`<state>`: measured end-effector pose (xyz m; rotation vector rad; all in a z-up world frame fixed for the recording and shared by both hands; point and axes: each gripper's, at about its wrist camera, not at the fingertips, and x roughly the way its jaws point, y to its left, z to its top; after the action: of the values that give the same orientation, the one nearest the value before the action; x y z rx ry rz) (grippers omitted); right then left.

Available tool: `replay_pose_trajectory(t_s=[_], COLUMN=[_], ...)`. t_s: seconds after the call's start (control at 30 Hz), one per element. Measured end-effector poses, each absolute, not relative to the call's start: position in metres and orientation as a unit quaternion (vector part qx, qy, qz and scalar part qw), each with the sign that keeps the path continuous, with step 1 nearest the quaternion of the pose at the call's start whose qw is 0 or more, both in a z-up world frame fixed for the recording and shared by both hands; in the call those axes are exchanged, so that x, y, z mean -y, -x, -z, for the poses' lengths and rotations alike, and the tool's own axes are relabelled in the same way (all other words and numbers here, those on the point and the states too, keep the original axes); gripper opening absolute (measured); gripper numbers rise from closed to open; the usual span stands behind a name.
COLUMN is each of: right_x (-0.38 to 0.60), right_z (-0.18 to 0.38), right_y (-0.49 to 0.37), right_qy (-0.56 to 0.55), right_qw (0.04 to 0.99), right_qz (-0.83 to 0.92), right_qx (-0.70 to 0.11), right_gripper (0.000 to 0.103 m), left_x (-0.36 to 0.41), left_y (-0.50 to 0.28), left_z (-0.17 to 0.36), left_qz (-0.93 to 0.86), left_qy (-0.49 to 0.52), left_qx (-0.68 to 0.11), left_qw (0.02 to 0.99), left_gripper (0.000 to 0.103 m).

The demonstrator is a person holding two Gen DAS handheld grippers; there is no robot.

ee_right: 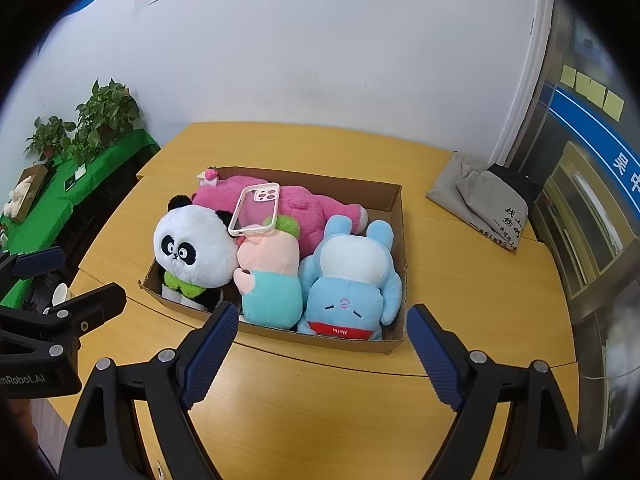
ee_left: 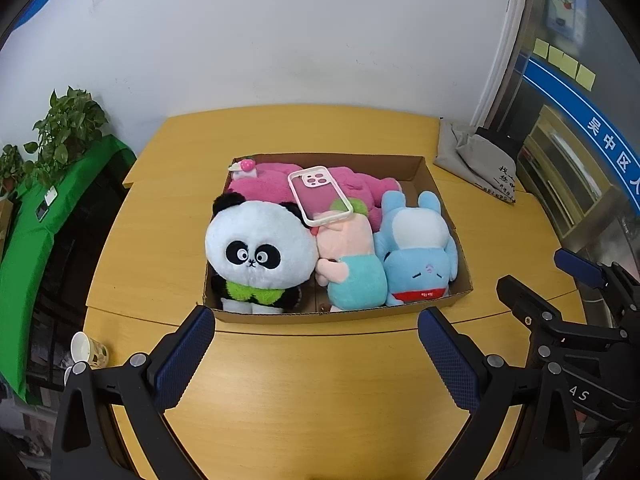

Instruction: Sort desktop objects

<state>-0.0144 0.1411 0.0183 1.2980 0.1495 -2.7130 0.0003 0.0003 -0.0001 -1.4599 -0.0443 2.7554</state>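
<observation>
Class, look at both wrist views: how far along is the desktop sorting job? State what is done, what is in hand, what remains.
Done: the panda plush, the blue plush, the pink plush and a phone case lie in the cardboard box. In hand: nothing; the left gripper and the right gripper are open above bare table. Left: possibly the grey bag outside the box.

Ahead of the spread jaws, the pink plush (ee_left: 276,184) lies mostly buried under the phone case (ee_left: 318,196) and neighbouring toys. The blue plush's (ee_right: 352,280) red tag lettering is too small to read. Beyond the right jaw, the grey bag's (ee_right: 480,196) writing is unreadable.
</observation>
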Motion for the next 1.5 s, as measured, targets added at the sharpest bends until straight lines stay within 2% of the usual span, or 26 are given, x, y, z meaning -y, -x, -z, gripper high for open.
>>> replay_pose_trajectory(t_s=[0.33,0.73,1.5], right_x=[-0.137,-0.136,-0.161], right_z=[-0.016,-0.013,-0.013], right_y=[0.015,0.018,0.007], right_qy=[-0.439,-0.44,-0.436], right_qw=[0.063,0.065,0.071], right_qz=[0.894,0.894,0.896], right_qx=[-0.055,-0.055,-0.045], right_gripper=[0.086,0.086,0.086], left_x=[-0.005,0.004,-0.025], left_y=[-0.002,0.005,-0.002], left_z=[0.003,0.009,0.008], left_qz=[-0.884,-0.878,-0.877], left_qy=[0.467,0.478,0.481], left_qx=[0.001,0.022,0.015], left_qw=[0.008,0.019,0.023], left_gripper=[0.103,0.103,0.103])
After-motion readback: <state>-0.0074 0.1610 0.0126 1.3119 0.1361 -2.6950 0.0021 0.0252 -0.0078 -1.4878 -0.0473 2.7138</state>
